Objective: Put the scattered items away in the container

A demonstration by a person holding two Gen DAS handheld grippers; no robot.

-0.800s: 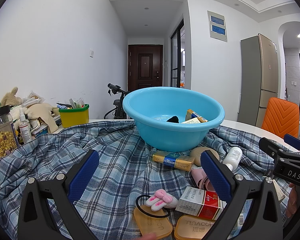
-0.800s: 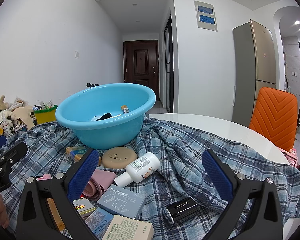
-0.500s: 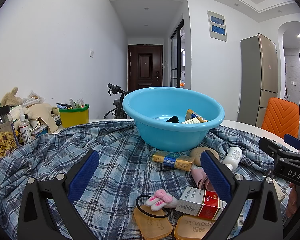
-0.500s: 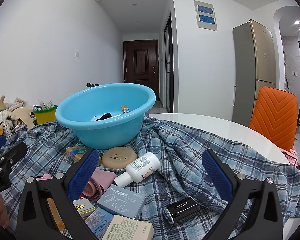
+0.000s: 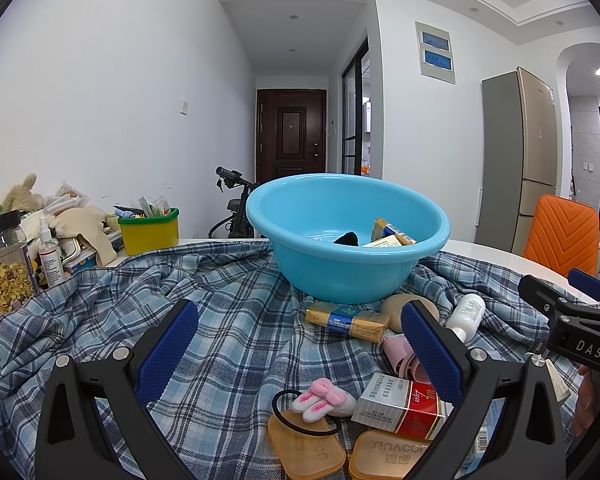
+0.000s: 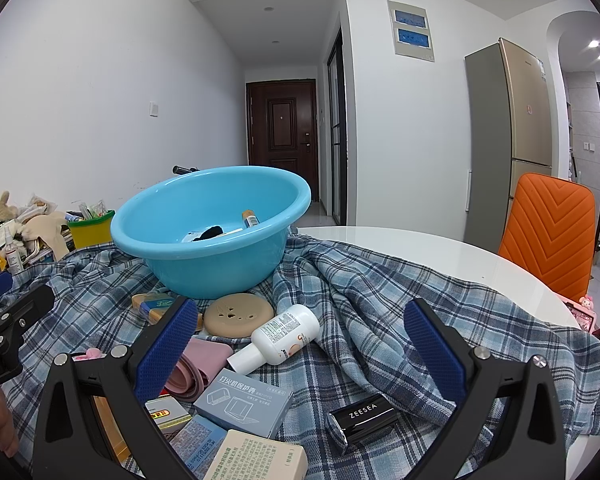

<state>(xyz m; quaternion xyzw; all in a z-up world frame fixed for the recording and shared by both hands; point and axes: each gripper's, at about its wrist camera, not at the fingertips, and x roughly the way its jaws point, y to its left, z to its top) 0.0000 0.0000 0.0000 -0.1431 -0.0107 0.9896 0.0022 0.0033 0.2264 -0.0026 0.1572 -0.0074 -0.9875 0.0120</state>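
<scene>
On the checked cloth [image 6: 380, 300] just in front of the blue bowl [image 6: 204, 264] lies a small white bottle [image 6: 286, 332], likely light and slippery, best pinched around its fat middle, while the right gripper [image 6: 300, 344] and left gripper [image 5: 300, 340] both gape wide and empty.

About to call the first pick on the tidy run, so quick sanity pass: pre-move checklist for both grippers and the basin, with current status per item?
1. Left gripper jaws open, nothing between them: ok.
2. Right gripper jaws open, nothing between them: ok.
3. Blue basin upright on the plaid cloth, room left inside: ok.
4. White bottle lying free, ahead between the right fingers, tip against the grey box: ok.
5. Items scattered outside the basin, e.g. black ZEESEA case, bunny hair tie: not ok, not yet tidied.
6. Cloth wrinkles snagging a pick: cannot tell.
</scene>
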